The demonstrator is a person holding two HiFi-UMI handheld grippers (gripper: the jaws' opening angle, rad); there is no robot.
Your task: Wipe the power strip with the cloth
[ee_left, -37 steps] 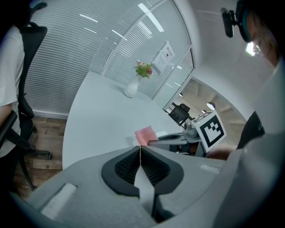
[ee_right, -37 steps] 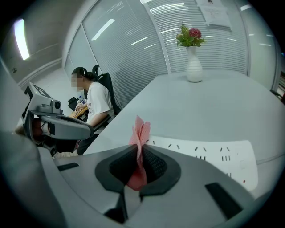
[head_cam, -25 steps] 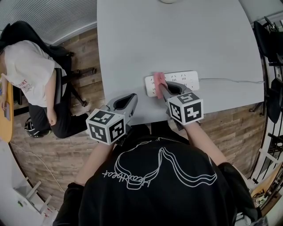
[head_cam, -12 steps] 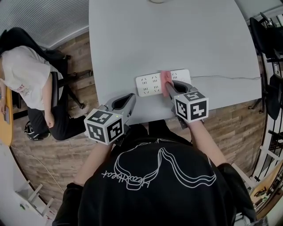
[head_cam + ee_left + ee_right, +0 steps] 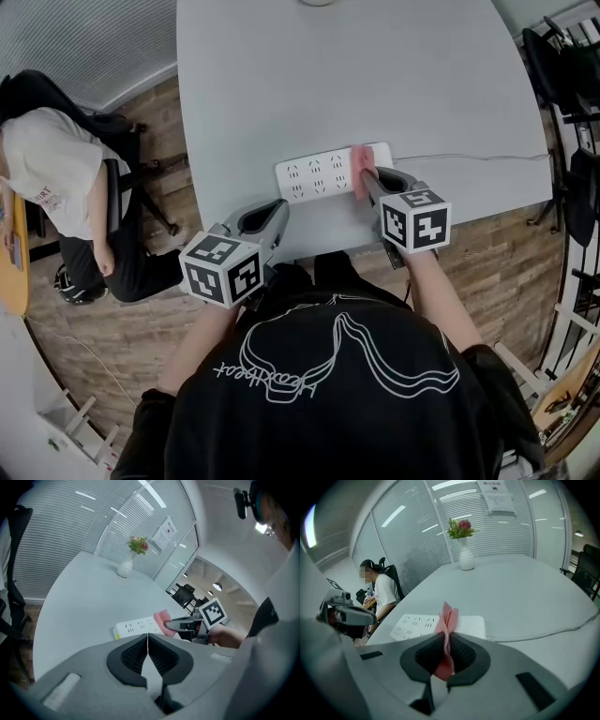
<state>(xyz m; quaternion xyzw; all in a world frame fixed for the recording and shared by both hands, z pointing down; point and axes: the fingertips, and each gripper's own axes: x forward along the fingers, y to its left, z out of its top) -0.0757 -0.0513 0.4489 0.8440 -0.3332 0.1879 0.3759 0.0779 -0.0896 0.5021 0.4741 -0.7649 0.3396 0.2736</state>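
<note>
A white power strip (image 5: 323,172) lies near the front edge of the grey table (image 5: 375,75), its cord (image 5: 469,157) running off to the right. My right gripper (image 5: 367,178) is shut on a pink cloth (image 5: 362,169) that rests on the strip's right part. In the right gripper view the cloth (image 5: 446,620) stands folded between the jaws, over the strip (image 5: 436,625). My left gripper (image 5: 272,214) hangs at the table's front edge, left of the strip, shut with nothing in it (image 5: 147,641). In the left gripper view the strip (image 5: 138,627) and the cloth (image 5: 162,618) show ahead.
A white vase with flowers (image 5: 465,550) stands at the table's far side. A seated person in a white shirt (image 5: 52,178) is to the left on an office chair (image 5: 141,178). Dark chairs (image 5: 567,84) stand at the right. Wooden floor lies below the table edge.
My right gripper has slid the pink cloth along the power strip from its left part to its right part. The left gripper has stayed at the table edge.
</note>
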